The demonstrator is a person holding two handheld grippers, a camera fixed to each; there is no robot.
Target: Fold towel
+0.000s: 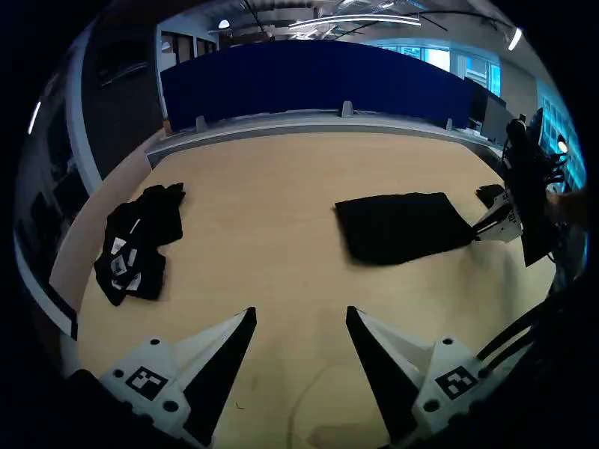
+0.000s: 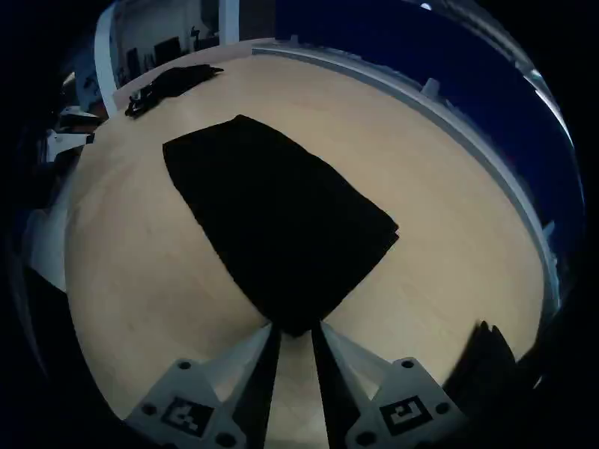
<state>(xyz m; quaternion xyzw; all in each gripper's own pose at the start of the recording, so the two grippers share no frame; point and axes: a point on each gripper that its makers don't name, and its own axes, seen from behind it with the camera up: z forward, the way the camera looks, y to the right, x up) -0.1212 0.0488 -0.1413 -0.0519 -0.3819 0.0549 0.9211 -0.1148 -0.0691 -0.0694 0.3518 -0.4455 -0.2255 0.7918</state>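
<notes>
left gripper (image 1: 300, 310) agape, dark pile (image 1: 138, 243) | right gripper (image 2: 296, 328) straddles towel (image 2: 277, 217) corner

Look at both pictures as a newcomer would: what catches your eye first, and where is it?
The folded black towel stands out, lying flat in the middle of the pale wooden table, its near corner between the fingertips of the right gripper. In the left gripper view, a crumpled black cloth pile sits at the far left. The left gripper hangs open over bare wood, with a blue partition behind the table.
</notes>
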